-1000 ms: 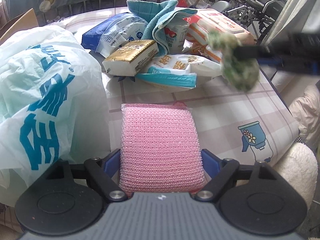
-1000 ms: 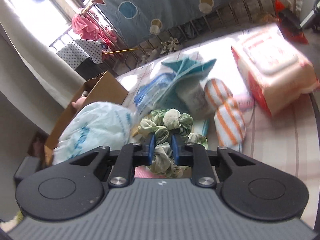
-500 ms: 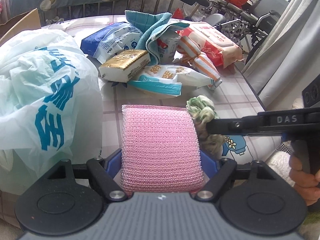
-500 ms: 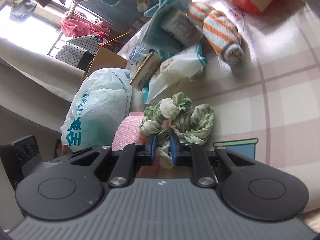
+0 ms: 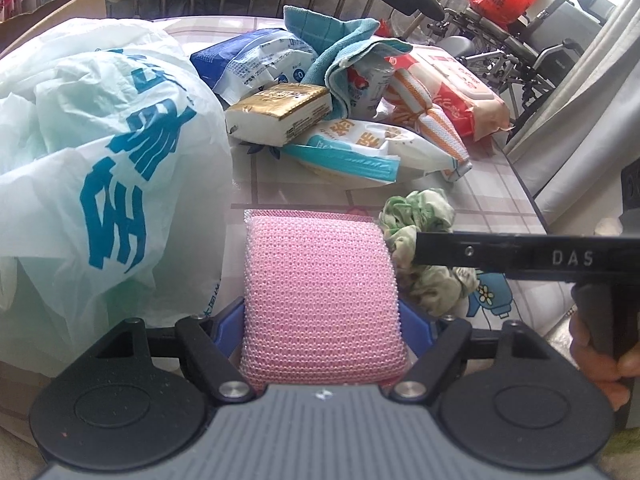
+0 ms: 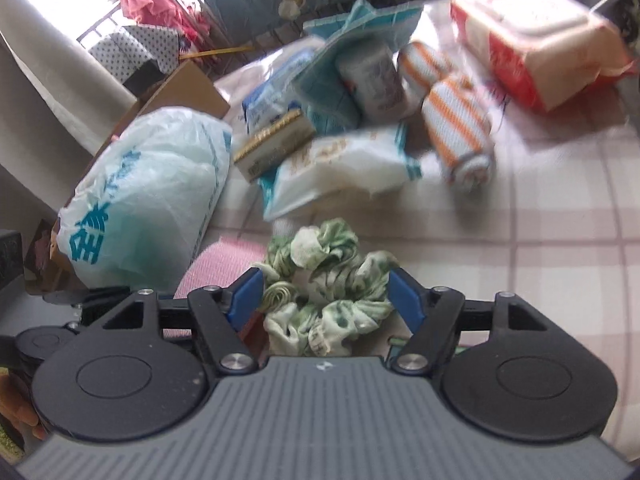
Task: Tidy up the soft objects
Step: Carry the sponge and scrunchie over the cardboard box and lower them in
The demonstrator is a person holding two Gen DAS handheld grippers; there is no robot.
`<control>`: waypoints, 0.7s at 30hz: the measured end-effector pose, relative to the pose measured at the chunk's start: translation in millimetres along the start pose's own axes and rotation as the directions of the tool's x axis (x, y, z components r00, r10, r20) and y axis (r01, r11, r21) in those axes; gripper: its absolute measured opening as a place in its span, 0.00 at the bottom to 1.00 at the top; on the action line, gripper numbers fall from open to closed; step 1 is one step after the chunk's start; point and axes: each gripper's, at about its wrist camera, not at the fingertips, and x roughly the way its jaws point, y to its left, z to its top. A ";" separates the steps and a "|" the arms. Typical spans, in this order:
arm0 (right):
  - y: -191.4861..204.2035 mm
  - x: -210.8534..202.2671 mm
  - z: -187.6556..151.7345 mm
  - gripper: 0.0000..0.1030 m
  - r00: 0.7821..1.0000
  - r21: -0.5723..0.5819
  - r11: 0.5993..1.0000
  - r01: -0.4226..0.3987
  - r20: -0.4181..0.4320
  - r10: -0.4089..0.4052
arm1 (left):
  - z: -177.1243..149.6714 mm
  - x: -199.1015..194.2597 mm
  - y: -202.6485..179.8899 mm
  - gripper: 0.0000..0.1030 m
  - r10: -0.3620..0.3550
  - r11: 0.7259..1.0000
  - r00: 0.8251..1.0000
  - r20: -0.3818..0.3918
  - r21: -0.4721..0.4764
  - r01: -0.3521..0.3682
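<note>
Green scrunchie [image 6: 326, 288] loose between opening right gripper [image 6: 324, 292]; may snag. Left gripper [image 5: 322, 316] clamps pink sponge [image 5: 320, 296].

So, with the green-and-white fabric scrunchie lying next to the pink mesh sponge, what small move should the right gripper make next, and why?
Probably lift the right gripper straight back and clear. Its jaws are opening, the blue pads stand apart from the green-and-white fabric scrunchie, and the scrunchie appears to lie on the checked tablecloth beside the pink mesh sponge, which the left gripper holds. Backing off keeps the ruffles from snagging.
</note>
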 end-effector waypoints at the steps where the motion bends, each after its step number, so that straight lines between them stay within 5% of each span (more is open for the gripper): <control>1: 0.2 0.7 -1.7 0.51 1.000 0.007 1.000 -0.013 0.004 0.012 | 0.0 -0.3 0.7 0.77 -0.012 1.000 1.000 -0.001 -0.006 0.012; 2: -0.3 0.6 -4.0 0.37 1.000 0.016 1.000 -0.022 -0.006 0.022 | 0.1 -0.5 1.2 0.77 -0.026 1.000 1.000 -0.002 -0.012 0.026; 5: -11.1 3.1 -8.5 0.26 0.994 0.126 0.987 -0.104 -0.030 0.108 | -1.1 -2.4 0.8 0.77 -0.054 0.998 0.999 -0.002 -0.023 0.054; 12: -19.3 -17.1 -17.7 0.23 0.970 0.256 0.937 -0.239 0.020 0.242 | -5.0 -36.9 -3.9 0.77 -0.109 0.994 0.993 0.055 -0.020 0.110; 21: 57.2 -67.6 21.3 0.23 0.927 0.090 0.925 -0.369 0.104 0.360 | 7.6 -149.9 14.4 0.77 -0.040 0.999 0.953 0.301 -0.009 0.044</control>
